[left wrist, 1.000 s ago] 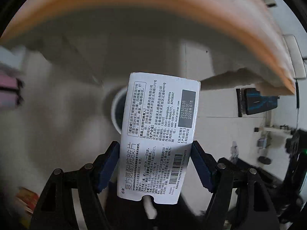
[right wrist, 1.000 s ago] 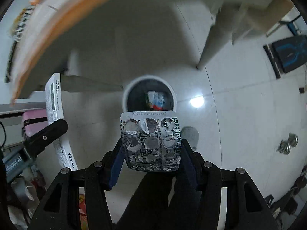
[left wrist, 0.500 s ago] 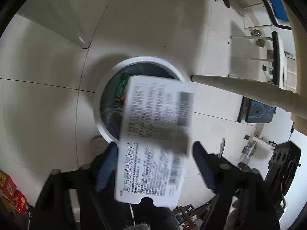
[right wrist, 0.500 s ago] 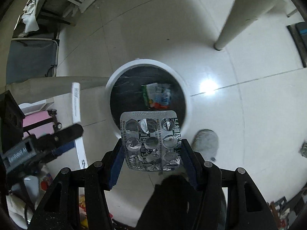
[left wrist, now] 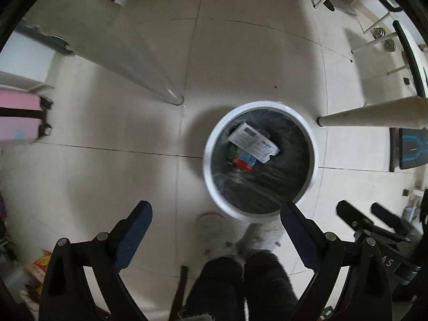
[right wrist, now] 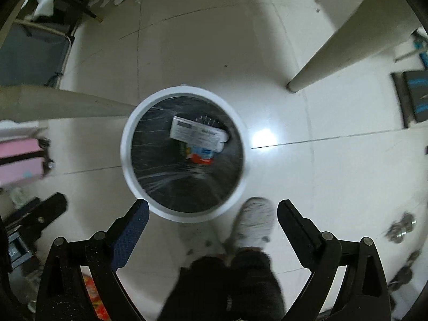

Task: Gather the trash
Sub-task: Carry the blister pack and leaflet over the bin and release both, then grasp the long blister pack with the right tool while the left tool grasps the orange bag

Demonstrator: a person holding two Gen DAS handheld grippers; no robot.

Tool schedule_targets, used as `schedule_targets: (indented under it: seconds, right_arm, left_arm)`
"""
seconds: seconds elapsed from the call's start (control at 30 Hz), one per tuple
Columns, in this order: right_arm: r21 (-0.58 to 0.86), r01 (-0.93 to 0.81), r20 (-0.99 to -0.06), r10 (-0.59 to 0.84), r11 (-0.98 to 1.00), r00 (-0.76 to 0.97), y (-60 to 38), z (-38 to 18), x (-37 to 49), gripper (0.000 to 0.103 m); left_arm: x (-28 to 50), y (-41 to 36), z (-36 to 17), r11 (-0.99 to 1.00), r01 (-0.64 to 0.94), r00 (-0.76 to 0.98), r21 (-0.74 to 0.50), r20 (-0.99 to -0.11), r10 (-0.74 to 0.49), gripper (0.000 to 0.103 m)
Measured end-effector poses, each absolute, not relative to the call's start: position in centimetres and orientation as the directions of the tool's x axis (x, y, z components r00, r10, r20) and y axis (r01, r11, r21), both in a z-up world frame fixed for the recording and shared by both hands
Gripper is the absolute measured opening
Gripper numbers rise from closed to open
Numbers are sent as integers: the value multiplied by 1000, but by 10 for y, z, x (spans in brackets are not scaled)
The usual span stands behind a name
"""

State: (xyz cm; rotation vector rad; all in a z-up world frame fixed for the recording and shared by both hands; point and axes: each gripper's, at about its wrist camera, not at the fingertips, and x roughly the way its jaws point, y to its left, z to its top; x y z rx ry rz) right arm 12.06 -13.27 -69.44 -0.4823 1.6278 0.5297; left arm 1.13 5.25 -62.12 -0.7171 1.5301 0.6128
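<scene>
Nearest, in the left wrist view: left gripper (left wrist: pixel 215 215) pointing down at the floor, jaws wide apart and opening further, nothing between the pads. Same in the right wrist view: right gripper (right wrist: pixel 212 211) aimed down, jaws spread and opening, gap bare. Just behind the jaws, dark trouser legs (right wrist: pixel 222 286) and pale slippers (right wrist: pixel 254 224) of the person, standing on glossy pale floor tiles (right wrist: pixel 214 40).

A little beyond the fingertips, a round white-rimmed trash bin (left wrist: pixel 210 144) with a black liner, set on the floor close to the slippers. Inside, on top of the heap: white medicine box (left wrist: pixel 252 142) lying flat, printed face up, tilted across the bin. Under it, scraps of red and blue packaging (left wrist: pixel 244 161). At the box's far edge in the right wrist view, a silvery blister pack (right wrist: pixel 208 120), mostly hidden.

Flanking the bin, two pale tapered furniture legs (left wrist: pixel 160 88), one to each side. Farther left, a pink wheeled suitcase (left wrist: pixel 18 117). Far right, a dark mat with blue markings (left wrist: pixel 412 147). At the far edge, white chair frames (left wrist: pixel 374 29) and blurred clutter.
</scene>
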Motion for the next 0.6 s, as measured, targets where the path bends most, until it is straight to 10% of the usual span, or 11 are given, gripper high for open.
schedule_targets:
  seconds: [0.6]
  right_arm:
    - [49, -627, -999, 35, 778, -35, -161, -474, 82, 98]
  left_arm:
    - [-30, 17, -427, 701, -713, 37, -36, -999, -15, 98]
